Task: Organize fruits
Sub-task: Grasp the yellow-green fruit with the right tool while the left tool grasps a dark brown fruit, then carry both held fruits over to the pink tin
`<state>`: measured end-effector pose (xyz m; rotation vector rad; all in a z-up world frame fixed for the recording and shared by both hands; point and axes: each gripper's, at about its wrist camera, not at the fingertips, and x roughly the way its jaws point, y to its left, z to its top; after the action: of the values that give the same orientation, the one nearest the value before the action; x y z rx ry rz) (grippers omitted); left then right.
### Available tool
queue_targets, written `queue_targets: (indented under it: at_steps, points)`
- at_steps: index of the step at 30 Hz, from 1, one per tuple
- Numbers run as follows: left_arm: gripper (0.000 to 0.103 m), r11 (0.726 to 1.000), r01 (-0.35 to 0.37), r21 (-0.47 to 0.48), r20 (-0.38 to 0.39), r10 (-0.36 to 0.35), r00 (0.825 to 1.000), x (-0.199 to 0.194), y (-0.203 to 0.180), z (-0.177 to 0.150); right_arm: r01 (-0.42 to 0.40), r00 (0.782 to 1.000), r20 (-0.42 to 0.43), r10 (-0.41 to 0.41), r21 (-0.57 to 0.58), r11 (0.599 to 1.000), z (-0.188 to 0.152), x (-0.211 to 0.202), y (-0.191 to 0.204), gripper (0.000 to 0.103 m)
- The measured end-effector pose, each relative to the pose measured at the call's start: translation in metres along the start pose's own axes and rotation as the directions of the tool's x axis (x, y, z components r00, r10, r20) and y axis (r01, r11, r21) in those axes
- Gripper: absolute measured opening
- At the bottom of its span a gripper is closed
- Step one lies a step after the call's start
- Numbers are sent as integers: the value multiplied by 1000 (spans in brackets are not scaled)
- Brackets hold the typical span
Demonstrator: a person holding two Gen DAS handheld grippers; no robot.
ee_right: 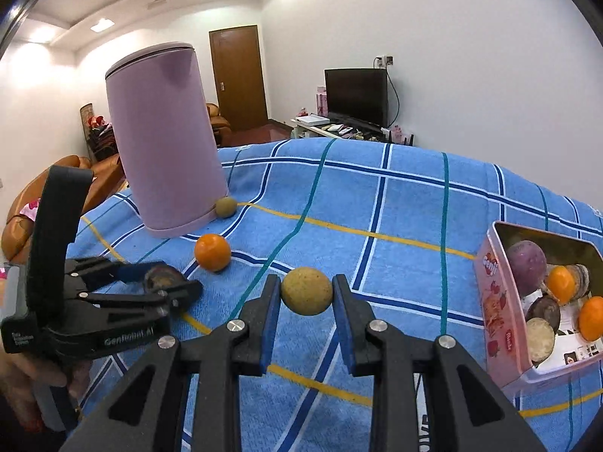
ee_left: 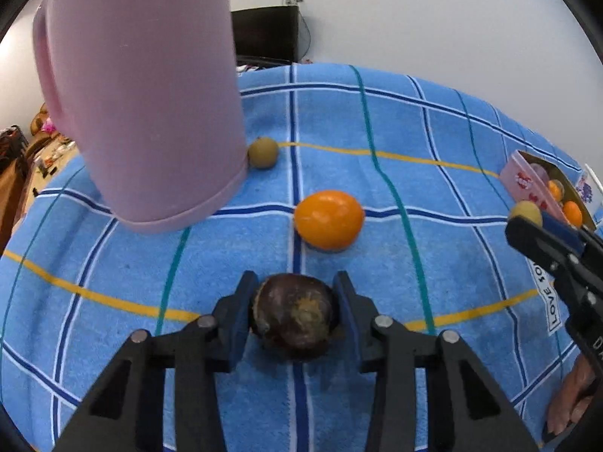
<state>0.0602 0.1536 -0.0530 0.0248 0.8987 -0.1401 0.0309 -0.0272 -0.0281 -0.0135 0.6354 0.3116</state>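
Fingers of left gripper (ee_left: 297, 301) clamp a dark fruit (ee_left: 296, 316), right gripper (ee_right: 306, 295) a tan fruit (ee_right: 306, 290), tin (ee_right: 490, 301) cropped.

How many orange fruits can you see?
3. One orange fruit lies on the blue cloth near the pink jug; two sit in the pink box. More may be hidden there.

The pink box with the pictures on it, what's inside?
Inside the open pink box: a round purple fruit, two small orange fruits, dark and pale cut-looking pieces. Anything beneath them is covered.
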Motion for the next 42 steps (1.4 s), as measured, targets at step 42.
queue_targets:
  at_steps: [42]
  points:
    - [43, 958, -244, -152, 413, 286, 865, -68, -35, -11, 105, 975, 202, -96, -33, 994, -6, -39, -7, 30]
